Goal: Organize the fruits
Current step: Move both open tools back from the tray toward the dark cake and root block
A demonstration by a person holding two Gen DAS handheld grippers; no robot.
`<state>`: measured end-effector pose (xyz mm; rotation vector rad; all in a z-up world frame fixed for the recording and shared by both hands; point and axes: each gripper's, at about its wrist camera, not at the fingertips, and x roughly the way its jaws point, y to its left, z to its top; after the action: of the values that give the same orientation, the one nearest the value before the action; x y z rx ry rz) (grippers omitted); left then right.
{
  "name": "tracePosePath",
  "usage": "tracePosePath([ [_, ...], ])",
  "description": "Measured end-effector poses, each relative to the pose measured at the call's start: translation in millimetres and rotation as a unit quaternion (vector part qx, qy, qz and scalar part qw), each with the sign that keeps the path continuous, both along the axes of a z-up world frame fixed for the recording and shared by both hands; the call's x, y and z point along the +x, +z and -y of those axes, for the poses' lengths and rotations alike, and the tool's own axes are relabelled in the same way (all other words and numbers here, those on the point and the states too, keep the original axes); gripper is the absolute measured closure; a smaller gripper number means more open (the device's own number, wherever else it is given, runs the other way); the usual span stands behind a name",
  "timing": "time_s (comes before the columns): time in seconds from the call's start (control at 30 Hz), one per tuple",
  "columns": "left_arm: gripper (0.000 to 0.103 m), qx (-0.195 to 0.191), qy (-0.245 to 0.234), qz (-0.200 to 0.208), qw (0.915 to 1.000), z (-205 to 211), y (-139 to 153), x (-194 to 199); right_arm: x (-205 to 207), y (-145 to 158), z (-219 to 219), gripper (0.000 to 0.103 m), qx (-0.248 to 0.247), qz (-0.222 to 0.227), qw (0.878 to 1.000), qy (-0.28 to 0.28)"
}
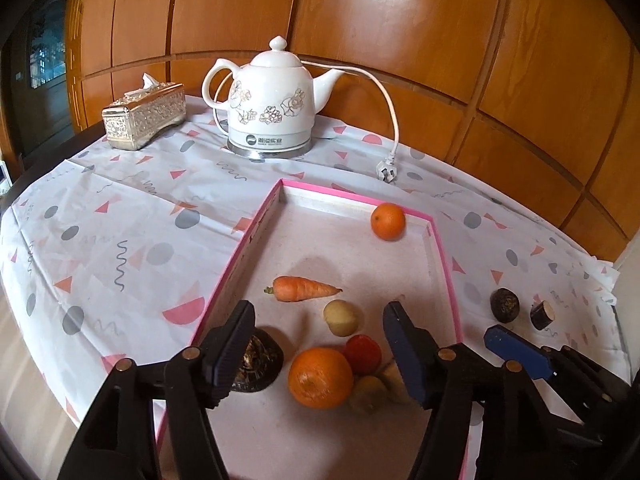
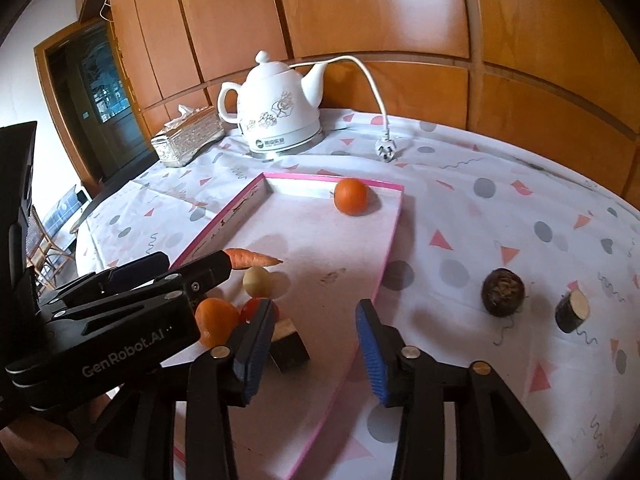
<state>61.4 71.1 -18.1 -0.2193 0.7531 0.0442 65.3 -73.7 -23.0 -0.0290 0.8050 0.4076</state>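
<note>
The left gripper (image 1: 318, 350) is held wide apart and empty above the near end of the shallow pink-rimmed white tray (image 1: 440, 248); the right gripper (image 2: 316, 336) is likewise spread wide with nothing between its blue-padded fingers (image 2: 370, 354), poised over the tray's right edge. Directly beneath the left gripper a large round orange (image 1: 320, 377) is seen, touched by a small red fruit (image 1: 363, 354); a dark rough-skinned round fruit (image 1: 258, 364) is partly hidden behind the left finger; a pale yellow egg-shaped potato (image 1: 341, 317) lies just beyond, and an orange carrot (image 1: 304, 289) is laid crosswise in mid-tray. A smaller orange (image 1: 387, 221) is set in the far right corner of the tray. Outside it, on the white patterned tablecloth (image 2: 500, 208), a dark round root (image 2: 502, 291) and a dark cut stub with a pale face (image 2: 572, 311) are placed near each other. Farthest back, a white floral ceramic electric kettle (image 1: 272, 100), its loose white plug (image 1: 386, 171) and a silver embossed tissue box (image 1: 144, 118) are seen.
</note>
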Motion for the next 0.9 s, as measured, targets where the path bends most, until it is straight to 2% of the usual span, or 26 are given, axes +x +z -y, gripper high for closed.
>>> tracePosePath([
  [0.37, 0.036, 0.007, -0.017, 0.010, 0.9998, 15.5, 5.7, -11.5, -15.5, 4.3, 18.4, 0.057, -0.006, 0.028, 0.999, -0.036],
  [0.9, 0.036, 0.034, -0.063, 0.010, 0.9974, 52.3, 5.5, -17.4, -14.9, 3.1, 73.4, 0.057, 0.005, 0.034, 0.993, -0.112],
])
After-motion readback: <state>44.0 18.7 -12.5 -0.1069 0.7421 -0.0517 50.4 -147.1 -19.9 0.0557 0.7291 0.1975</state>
